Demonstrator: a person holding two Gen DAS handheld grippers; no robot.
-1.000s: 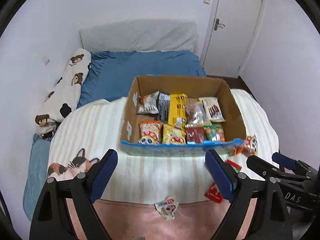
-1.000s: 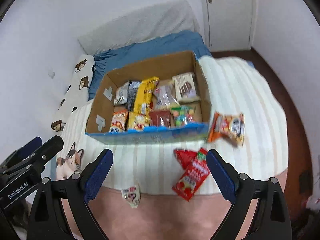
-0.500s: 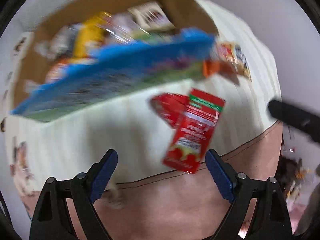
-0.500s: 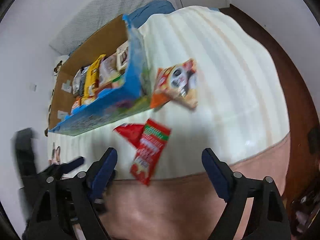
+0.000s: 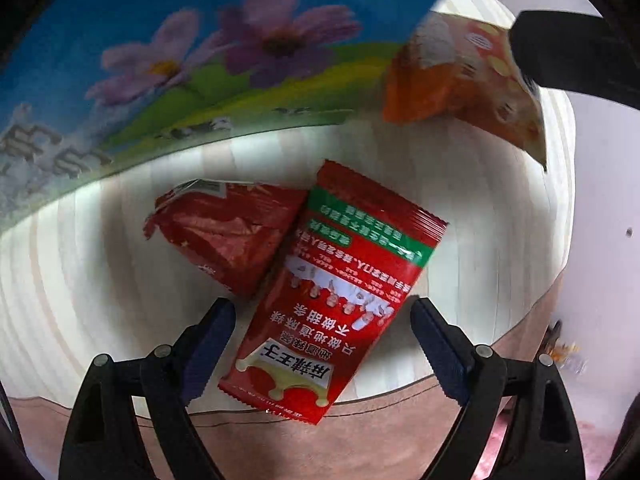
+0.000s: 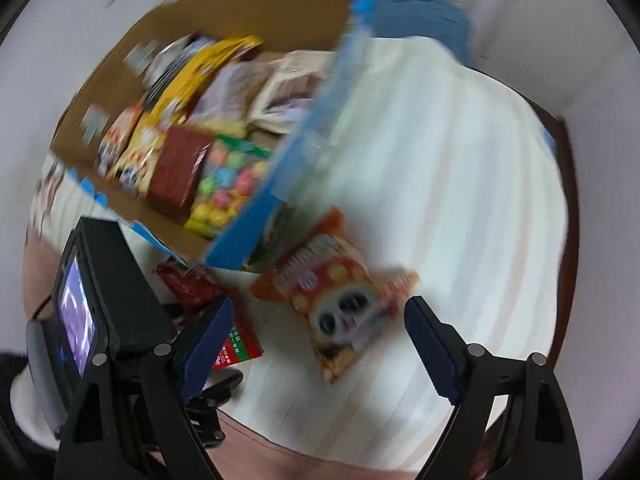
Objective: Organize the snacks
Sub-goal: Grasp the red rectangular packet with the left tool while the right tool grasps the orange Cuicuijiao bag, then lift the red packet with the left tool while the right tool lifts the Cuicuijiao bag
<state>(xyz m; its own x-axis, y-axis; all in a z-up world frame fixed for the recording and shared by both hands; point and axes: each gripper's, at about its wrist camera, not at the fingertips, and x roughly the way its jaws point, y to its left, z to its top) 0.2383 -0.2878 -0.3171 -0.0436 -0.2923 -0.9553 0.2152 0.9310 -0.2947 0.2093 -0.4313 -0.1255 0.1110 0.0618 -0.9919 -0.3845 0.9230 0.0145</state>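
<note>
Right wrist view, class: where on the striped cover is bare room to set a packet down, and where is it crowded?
Bare: the striped cover right of the box, beyond the panda packet. Crowded: below the box's near corner, where both red packets overlap beside the left gripper.

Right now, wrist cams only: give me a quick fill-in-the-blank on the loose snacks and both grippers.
1. The long red packet lies between the open fingers of the ____ gripper.
2. The right gripper hangs over the ____ panda packet.
3. The long packet overlaps a crumpled ____ packet.
4. Both lie outside the ____ box.

Missing: left; orange; red; cardboard
</note>
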